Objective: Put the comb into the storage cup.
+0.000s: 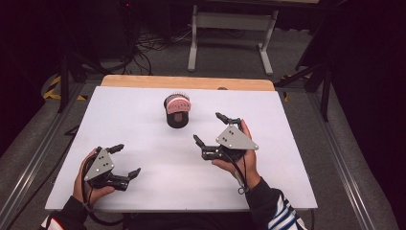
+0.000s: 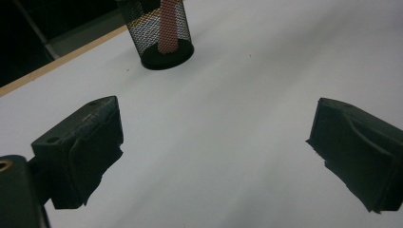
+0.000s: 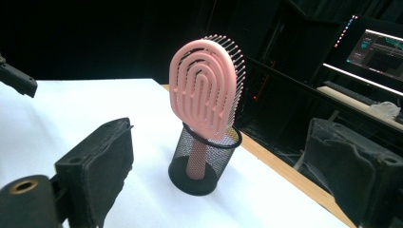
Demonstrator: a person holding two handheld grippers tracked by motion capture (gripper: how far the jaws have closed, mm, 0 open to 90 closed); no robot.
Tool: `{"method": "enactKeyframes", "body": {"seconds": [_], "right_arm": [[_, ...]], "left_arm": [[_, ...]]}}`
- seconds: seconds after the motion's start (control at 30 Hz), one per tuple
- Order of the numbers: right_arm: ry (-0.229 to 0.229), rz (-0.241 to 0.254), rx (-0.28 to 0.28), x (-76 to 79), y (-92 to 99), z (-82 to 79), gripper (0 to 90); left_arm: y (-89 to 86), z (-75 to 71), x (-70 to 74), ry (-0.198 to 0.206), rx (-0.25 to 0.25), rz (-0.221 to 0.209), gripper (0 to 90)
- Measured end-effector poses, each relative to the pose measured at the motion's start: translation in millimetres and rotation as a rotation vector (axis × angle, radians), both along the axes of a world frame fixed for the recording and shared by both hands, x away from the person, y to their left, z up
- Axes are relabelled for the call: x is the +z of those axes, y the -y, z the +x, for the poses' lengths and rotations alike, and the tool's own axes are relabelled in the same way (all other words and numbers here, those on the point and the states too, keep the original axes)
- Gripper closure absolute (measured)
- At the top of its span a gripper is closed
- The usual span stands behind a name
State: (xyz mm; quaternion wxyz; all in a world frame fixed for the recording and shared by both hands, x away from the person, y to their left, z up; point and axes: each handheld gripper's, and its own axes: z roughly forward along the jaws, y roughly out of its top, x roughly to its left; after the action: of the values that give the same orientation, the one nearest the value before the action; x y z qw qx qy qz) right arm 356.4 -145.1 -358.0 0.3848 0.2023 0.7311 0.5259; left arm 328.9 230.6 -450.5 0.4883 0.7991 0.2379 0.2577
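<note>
A pink hairbrush [image 3: 206, 92] stands handle-down in a black mesh cup [image 3: 205, 164] near the far middle of the white table; the same brush [image 1: 177, 104] and cup [image 1: 177, 120] show from above. My right gripper [image 1: 210, 129] is held open a short way right of the cup, nothing between its jaws. Down at the front left, my left gripper [image 1: 125, 160] rests on the table, open and empty. Its own view looks across the board to the cup [image 2: 161, 40] and the brush handle [image 2: 168, 28].
The white board [image 1: 143, 191] lies on a wooden tabletop whose far edge [image 1: 186, 82] shows behind it. A metal table frame [image 1: 232, 28] and cables stand on the floor beyond. A lit monitor [image 3: 375, 50] sits in the dark background.
</note>
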Motion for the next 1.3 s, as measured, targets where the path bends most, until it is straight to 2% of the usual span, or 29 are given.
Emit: {"method": "enactKeyframes", "body": {"seconds": [0.77, 1.3], "right_arm": [[0.007, -0.029, -0.003, -7.9, 9.5, -8.8, 9.6], [0.004, -0.048, -0.009, -18.8, 20.5, -12.0, 9.0]], "left_arm": [[0.7, 0.0, -0.6, -0.001, -0.005, 0.005, 4.9], [0.9, -0.2, -0.7, -0.002, -0.006, 0.007, 4.9]]}}
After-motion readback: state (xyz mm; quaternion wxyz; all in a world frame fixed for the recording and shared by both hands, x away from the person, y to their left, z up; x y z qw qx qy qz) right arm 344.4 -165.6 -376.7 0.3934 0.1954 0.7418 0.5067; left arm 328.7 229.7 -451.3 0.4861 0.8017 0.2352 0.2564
